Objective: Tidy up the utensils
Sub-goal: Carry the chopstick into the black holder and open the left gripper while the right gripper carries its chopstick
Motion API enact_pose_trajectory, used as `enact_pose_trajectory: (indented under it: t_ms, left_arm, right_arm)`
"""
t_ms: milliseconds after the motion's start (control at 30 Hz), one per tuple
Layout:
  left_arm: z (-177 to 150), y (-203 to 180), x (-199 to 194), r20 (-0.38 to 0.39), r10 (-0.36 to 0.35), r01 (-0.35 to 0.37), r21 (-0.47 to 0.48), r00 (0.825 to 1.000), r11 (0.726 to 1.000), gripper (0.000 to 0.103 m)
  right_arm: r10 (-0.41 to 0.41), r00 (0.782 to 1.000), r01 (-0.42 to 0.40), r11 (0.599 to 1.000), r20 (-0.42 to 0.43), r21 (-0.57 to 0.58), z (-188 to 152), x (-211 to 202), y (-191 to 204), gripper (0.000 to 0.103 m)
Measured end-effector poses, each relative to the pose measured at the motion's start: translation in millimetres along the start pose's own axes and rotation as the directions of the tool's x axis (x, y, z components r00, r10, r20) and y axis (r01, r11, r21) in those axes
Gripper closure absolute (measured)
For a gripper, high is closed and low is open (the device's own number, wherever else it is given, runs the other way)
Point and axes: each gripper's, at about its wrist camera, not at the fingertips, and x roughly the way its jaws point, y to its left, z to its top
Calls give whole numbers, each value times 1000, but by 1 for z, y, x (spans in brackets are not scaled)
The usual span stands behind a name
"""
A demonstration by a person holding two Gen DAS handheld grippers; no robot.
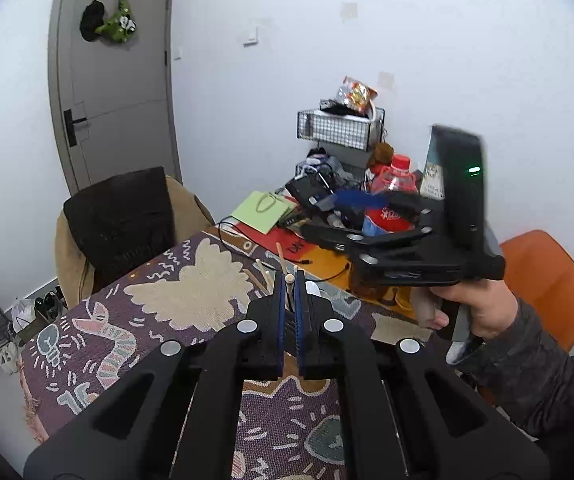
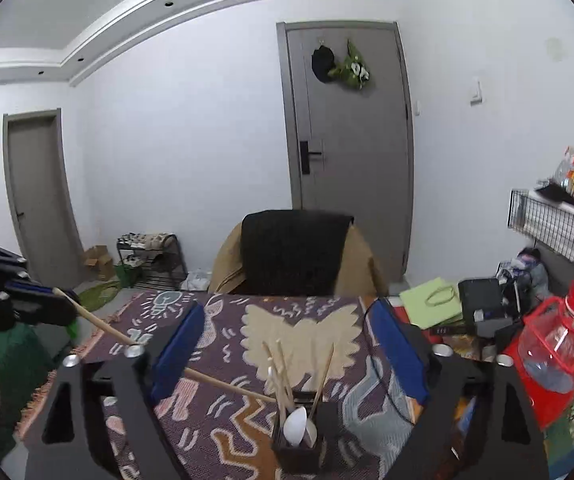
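A single wooden chopstick (image 2: 99, 322) was clamped at its end between the closed jaws of the left gripper (image 1: 291, 300), the blue pads pressed against the round wooden tip. In the right wrist view, the chopstick was seen to slope from that gripper at the left edge of the picture down across the patterned cloth (image 2: 247, 312), toward a small black holder (image 2: 297, 446). Whether its far tip touched the holder could not be told.

The holder stood on the cloth near the table's (image 1: 327, 264) near edge, between the open jaws of the right gripper (image 2: 287, 344). It was filled with several upright wooden chopsticks (image 2: 281, 372) and a white plastic spoon (image 2: 295, 426), bowl upward. The jaws of the right gripper were spread wide, and nothing was gripped between the blue pads (image 2: 179, 344).

In the left wrist view, the right gripper was held in a hand (image 1: 483, 308) with a grey sleeve, above the right side of the table.

The far right corner of the table was covered with clutter: a clear bottle with a red cap (image 2: 559, 340), a green paper bag (image 2: 435, 306) and a wire basket (image 2: 551, 224) against the wall. A chair with a black back (image 2: 295, 252) was placed at the far edge of the table, in front of a grey door (image 2: 351, 120).
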Motion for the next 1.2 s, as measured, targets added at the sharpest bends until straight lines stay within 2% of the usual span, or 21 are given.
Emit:
enact_pose_trajectory:
  t_ms: [233, 467, 800, 1200]
  left_arm:
    - [6, -9, 20, -62, -12, 14, 30, 998, 999, 98]
    - [10, -14, 40, -148, -14, 22, 54, 989, 998, 98]
    - [23, -13, 79, -274, -33, 48, 50, 961, 998, 98]
    - [19, -18, 125, -329, -38, 57, 49, 944, 997, 98]
  right_arm:
    - [-23, 1000, 23, 996, -4, 81, -18, -12, -31, 28]
    - [-47, 999, 48, 991, -10, 125, -36, -20, -49, 27]
    - [-46, 999, 48, 978, -13, 204, -65, -18, -60, 24]
    - [-29, 999, 41, 953, -44, 299, -113, -7, -61, 24]
